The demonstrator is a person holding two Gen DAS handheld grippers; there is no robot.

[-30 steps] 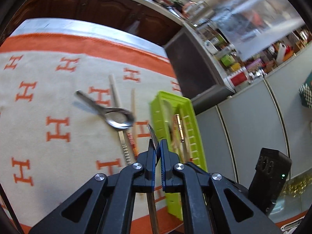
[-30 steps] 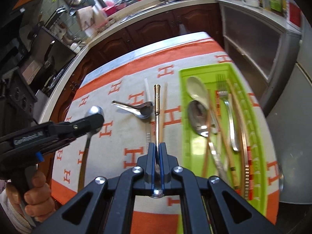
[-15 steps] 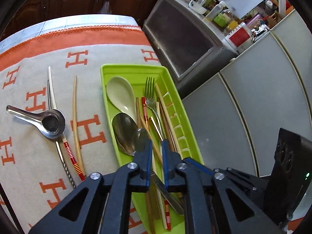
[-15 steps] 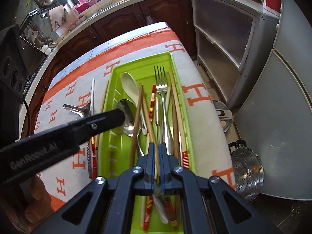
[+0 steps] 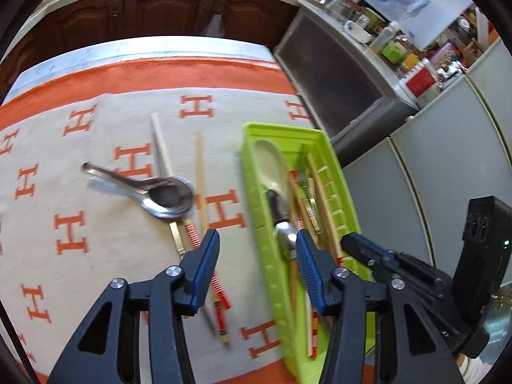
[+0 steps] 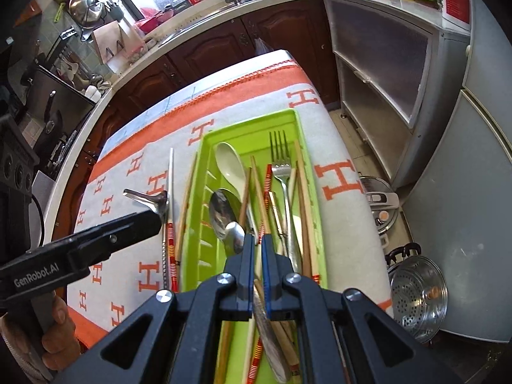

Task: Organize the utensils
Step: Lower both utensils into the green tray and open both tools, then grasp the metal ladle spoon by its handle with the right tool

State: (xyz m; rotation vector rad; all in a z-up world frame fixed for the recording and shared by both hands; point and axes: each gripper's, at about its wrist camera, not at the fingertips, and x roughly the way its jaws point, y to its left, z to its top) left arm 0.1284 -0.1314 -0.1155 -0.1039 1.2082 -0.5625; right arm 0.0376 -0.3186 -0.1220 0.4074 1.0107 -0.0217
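Note:
A lime green tray [image 5: 252, 163] [image 6: 204, 166] holds a white spoon [image 6: 228, 163], metal spoons [image 6: 220, 212], a fork [image 6: 281, 160] and several chopsticks. My left gripper [image 5: 257, 257] is open and empty over the tray's left wall. A small steel spoon [image 5: 286, 236] lies in the tray just ahead of its right finger. My right gripper [image 6: 258, 246] is shut on a metal-handled utensil [image 6: 267, 329] above the tray's near end. A steel soup spoon [image 5: 160, 192] [image 6: 150, 200], a white chopstick [image 5: 160, 150] and a wooden chopstick [image 5: 200, 172] lie on the cloth left of the tray.
The orange and white H-patterned cloth [image 5: 80, 256] covers the table. Dark cabinets [image 5: 144, 9] stand beyond its far edge. A grey cabinet [image 6: 377, 73] and a fridge [image 6: 473, 192] stand to the right. A cooker [image 6: 382, 204] and a steamer basket [image 6: 419, 300] sit on the floor.
My left gripper has opened and let go of the small spoon, which now lies in the tray. It has drawn back to the left. My right gripper stays shut over the tray.

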